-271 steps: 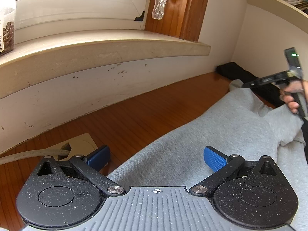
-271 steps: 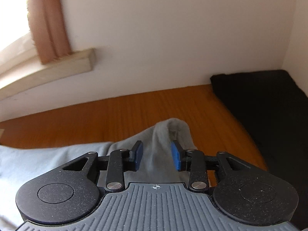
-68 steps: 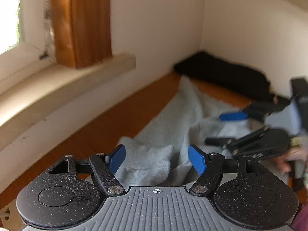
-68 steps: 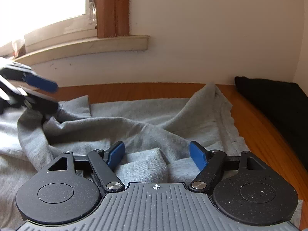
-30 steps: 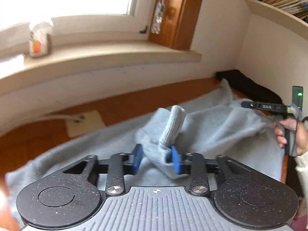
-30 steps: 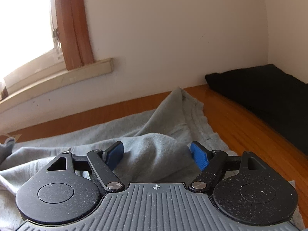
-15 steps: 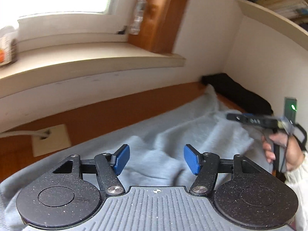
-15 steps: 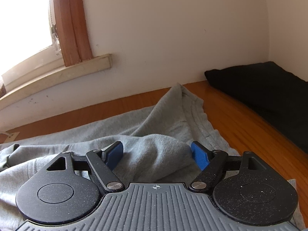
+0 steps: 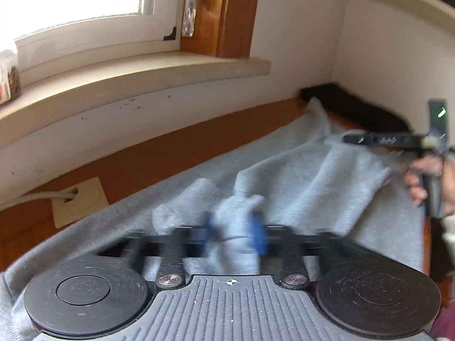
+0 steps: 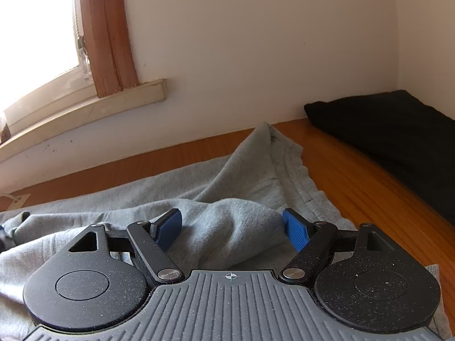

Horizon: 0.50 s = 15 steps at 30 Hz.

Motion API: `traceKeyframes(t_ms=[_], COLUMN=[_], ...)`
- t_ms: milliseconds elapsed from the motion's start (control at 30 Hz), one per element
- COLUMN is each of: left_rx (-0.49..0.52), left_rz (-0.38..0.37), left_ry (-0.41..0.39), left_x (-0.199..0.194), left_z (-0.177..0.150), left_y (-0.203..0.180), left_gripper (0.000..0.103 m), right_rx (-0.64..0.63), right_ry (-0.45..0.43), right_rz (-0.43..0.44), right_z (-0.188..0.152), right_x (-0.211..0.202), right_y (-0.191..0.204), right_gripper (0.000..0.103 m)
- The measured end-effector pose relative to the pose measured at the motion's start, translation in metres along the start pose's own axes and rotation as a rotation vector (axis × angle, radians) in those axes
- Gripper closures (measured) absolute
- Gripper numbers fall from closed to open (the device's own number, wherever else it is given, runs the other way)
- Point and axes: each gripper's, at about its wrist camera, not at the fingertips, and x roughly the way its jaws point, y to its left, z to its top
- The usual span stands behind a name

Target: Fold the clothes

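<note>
— Where was the grey garment [image 9: 298,176]?
— Spread on the wooden surface [image 10: 352,176] below the windowsill [image 9: 136,76]; black cloth [image 10: 392,130] filled the far corner.
— Jaws?
— Left gripper [image 9: 234,234] had just closed on a cuff; right gripper [image 10: 230,227] stood wide around a fold.

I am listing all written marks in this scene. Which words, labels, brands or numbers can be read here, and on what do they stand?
No text can be read for certain.
Pale marking on the side of the right gripper: blurred, unreadable.
Label on the jar on the windowsill: blurred, unreadable.
</note>
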Motion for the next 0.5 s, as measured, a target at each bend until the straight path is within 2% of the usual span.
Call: traceKeyframes(t_ms=[100,233,400,467,500], left_rx=[-0.036,-0.106,-0.172,-0.197,-0.206], left_rz=[0.031,0.052,0.081,0.079,0.073], left_ry=[-0.054,-0.081,-0.054,-0.045,-0.045], left_x=[-0.022,-0.055,-0.082,-0.085,-0.084], left_z=[-0.008,-0.025,-0.043,-0.045,-0.044], left_y=[0.012,0.031,0.052,0.058,0.061], left_gripper=[0.092,0.092,0.092,0.085,0.077], right_rx=[0.002,-0.002,-0.003,-0.002,-0.002], right_ry=[-0.001,-0.001,0.001,0.001,0.001], right_rz=[-0.003,-0.005,0.0,0.0,0.0], right_z=[0.0,0.0,0.0,0.0,0.0], right_x=[0.0,0.0,0.0,0.0,0.0], right_y=[0.0,0.001,0.0,0.0,0.0], right_gripper=[0.026,0.026,0.026,0.026,0.026])
